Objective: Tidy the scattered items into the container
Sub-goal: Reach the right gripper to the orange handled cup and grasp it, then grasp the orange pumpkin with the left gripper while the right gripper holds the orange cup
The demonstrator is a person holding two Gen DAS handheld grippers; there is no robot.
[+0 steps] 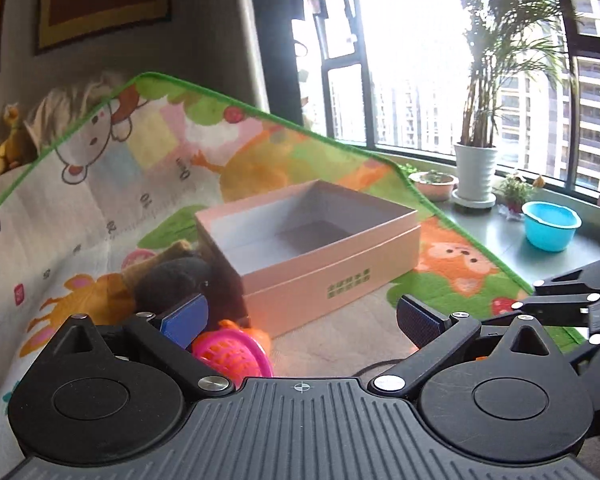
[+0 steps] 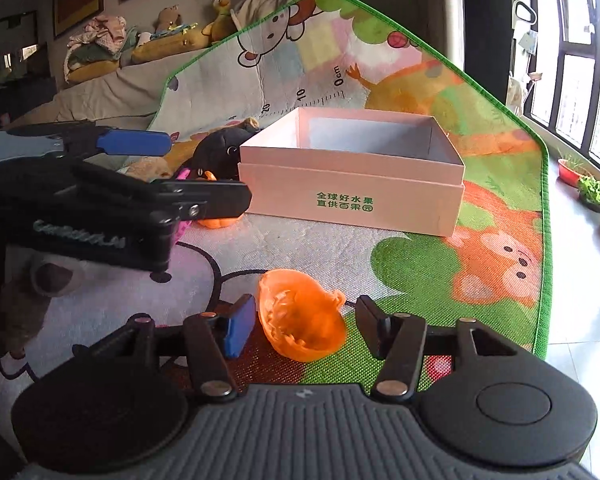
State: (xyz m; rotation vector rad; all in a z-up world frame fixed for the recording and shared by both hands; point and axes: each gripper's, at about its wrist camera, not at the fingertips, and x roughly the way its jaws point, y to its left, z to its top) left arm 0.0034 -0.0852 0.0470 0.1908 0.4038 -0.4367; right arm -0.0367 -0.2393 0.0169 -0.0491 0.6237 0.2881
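Pink cardboard is filling the middle of both views: the box [image 1: 308, 248] is sitting on the play mat [image 2: 480, 128], and what I can see of its inside is looking bare, so I am judging the tidying as barely begun. I am holding my right gripper [image 2: 306, 326] spread wide, its jaws standing either side of an orange plastic shell [image 2: 302, 320] that is lying on the mat well short of the box; the pads are not yet touching it, as far as I can tell. My left gripper [image 1: 300, 320] is also hanging released, gripping nothing, low beside the box's left end. Just under its left finger a pink toy basket [image 1: 234, 354] is waiting, with a dark plush toy [image 1: 172, 276] lying against the box wall behind it. A second orange piece [image 2: 218, 222] is resting near the box's front corner. All of these are remaining outside, so nearly everything is left to do.
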